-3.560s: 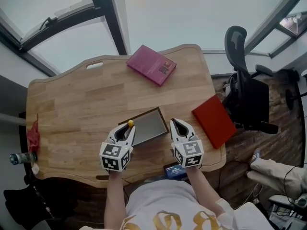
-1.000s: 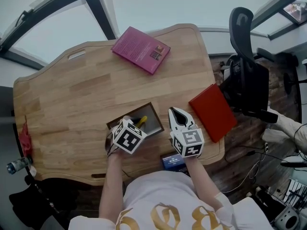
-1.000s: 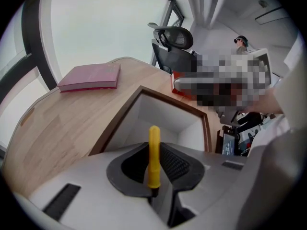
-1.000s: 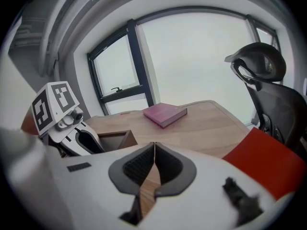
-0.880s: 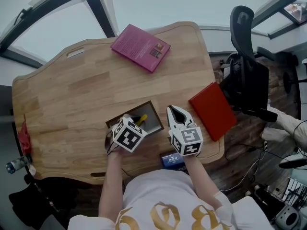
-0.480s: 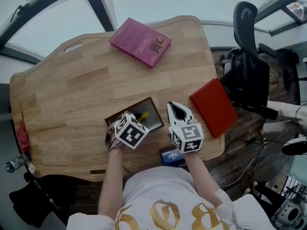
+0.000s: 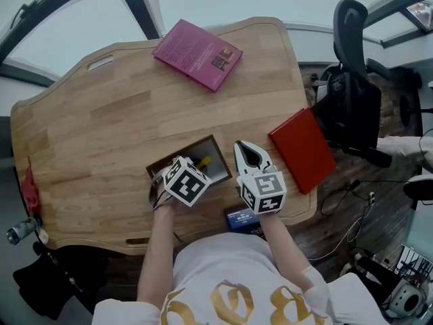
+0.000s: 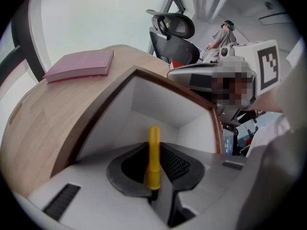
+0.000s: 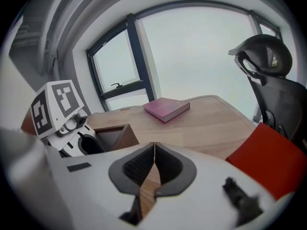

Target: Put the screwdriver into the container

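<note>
One screwdriver (image 8: 153,164) in left gripper (image 8: 154,146) (over container (image 8: 160,104)), right gripper (image 9: 154,145) closed

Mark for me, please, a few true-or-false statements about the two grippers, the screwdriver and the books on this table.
The left gripper is shut on the yellow screwdriver. True.
The screwdriver lies loose on the floor of the box. False: it is gripped between the jaws, pointing into the open box.
The right gripper holds the red book. False: its jaws are together on nothing, and the book lies on the table to its right.
The pink book lies at the table's far edge. True.
</note>
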`<action>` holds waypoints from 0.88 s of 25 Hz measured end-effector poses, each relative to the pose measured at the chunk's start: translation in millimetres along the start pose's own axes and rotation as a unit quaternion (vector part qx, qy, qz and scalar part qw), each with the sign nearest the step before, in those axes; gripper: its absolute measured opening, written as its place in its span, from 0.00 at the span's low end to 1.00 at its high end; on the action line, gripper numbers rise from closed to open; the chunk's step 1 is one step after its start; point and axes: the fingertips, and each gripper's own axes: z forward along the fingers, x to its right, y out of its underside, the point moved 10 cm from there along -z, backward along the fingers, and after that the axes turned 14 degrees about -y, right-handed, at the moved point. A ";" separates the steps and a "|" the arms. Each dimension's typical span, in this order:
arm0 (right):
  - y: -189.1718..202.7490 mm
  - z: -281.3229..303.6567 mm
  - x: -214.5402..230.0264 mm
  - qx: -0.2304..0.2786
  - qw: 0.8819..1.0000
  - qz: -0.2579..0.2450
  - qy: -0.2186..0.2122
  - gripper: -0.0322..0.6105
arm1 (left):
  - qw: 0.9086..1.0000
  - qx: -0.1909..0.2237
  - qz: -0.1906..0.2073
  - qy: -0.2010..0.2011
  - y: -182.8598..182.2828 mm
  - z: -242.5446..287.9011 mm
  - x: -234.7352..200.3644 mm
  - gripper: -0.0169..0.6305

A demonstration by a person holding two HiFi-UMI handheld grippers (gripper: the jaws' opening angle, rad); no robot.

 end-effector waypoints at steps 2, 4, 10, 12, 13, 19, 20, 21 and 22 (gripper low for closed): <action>0.4 0.8 0.8 -0.001 1.000 0.000 0.000 0.10 | 1.000 -0.005 -0.003 0.005 0.2 2.4 -0.8 0.14; 0.2 1.7 1.0 -0.001 1.000 0.000 0.000 0.10 | 1.000 -0.010 -0.005 0.010 0.6 3.8 -1.1 0.14; 0.1 1.8 3.2 -0.002 1.000 0.000 -0.001 0.10 | 1.000 -0.015 -0.008 0.014 -2.4 3.6 -1.5 0.14; 0.1 1.1 3.4 -0.002 1.000 0.000 -0.002 0.10 | 1.000 -0.016 -0.009 0.014 -2.2 3.8 -1.0 0.14; 0.0 0.8 3.2 -0.001 1.000 0.001 -0.002 0.10 | 1.000 -0.018 -0.010 0.014 -2.0 4.0 -0.8 0.15; -0.6 0.2 1.8 -0.001 1.000 0.000 -0.004 0.10 | 0.999 -0.026 -0.011 0.016 -1.4 5.4 -1.0 0.16; -0.9 -0.3 1.9 -0.001 1.000 0.000 -0.005 0.10 | 0.999 -0.027 -0.010 0.016 -1.4 5.7 -1.0 0.17; -1.2 -0.8 2.1 0.000 1.000 0.000 -0.005 0.10 | 0.999 -0.028 -0.010 0.017 -1.4 6.0 -1.0 0.18; -1.4 -1.6 2.4 0.000 1.000 0.000 -0.004 0.10 | 0.999 -0.028 -0.010 0.017 -1.3 6.2 -1.0 0.18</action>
